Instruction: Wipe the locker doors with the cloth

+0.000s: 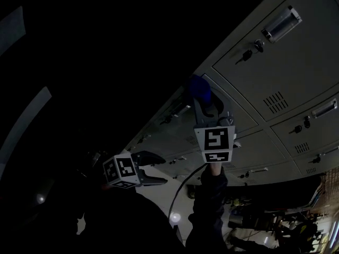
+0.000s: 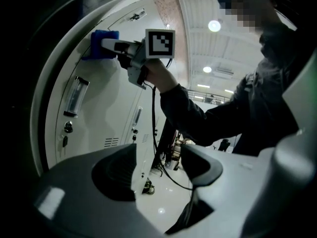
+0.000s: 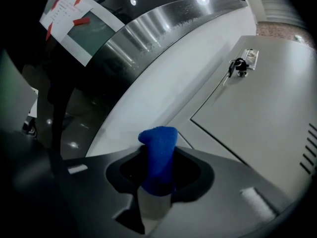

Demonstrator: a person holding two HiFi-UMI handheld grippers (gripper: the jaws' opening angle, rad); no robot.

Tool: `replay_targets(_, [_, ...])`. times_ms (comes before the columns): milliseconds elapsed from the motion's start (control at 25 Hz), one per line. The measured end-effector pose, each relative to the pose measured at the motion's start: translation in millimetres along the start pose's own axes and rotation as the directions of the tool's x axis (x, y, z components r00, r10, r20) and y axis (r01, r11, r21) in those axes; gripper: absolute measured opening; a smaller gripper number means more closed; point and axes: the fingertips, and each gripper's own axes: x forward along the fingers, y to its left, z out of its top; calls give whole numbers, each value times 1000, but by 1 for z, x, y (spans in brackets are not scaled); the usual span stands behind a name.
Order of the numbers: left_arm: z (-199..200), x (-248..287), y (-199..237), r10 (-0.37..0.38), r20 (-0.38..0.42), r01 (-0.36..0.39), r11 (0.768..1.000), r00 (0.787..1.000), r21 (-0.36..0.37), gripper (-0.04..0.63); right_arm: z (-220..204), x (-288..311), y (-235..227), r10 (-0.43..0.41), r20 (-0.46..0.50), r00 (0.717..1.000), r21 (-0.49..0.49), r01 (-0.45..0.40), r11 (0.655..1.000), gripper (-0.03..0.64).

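Right gripper (image 3: 158, 175) clamped on blue cloth (image 3: 158, 150), tip jutting ahead | cloth at the locker frame, door (image 3: 267, 113) just beside it, rightward in the right gripper view | left gripper (image 2: 158, 167) jaws apart, empty, farther off | a sideways sweep looks needed

Taped paper notice (image 3: 69, 24), ceiling light (image 2: 214, 26)

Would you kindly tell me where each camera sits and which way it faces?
Head view: on the person's head, facing grey metal locker doors; both the left gripper and right gripper show.
Left gripper view: along its open, empty jaws toward the person's sleeve.
Right gripper view: along jaws shut on a blue cloth, toward a door.
All three share the cloth.
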Motion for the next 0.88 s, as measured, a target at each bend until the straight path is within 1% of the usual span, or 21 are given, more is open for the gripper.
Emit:
replay_targets(280, [-6, -4, -3, 21, 2, -21, 1000, 1000, -24, 262, -39, 11, 38, 68, -72, 995, 32, -66, 997, 124])
replay_targets(560, [-14, -4, -3, 22, 2, -22, 999, 1000, -31, 262, -59, 14, 62, 93, -99, 991, 44, -89, 995, 123])
replay_targets(680, [-15, -5, -3, 22, -1, -22, 999, 1000, -33, 262, -71, 15, 74, 115, -130, 985, 42, -111, 993, 123])
replay_targets(880, [-17, -7, -1, 26, -5, -27, 999, 1000, -37, 262, -100, 27, 99, 168, -166, 972, 80, -156, 984, 123])
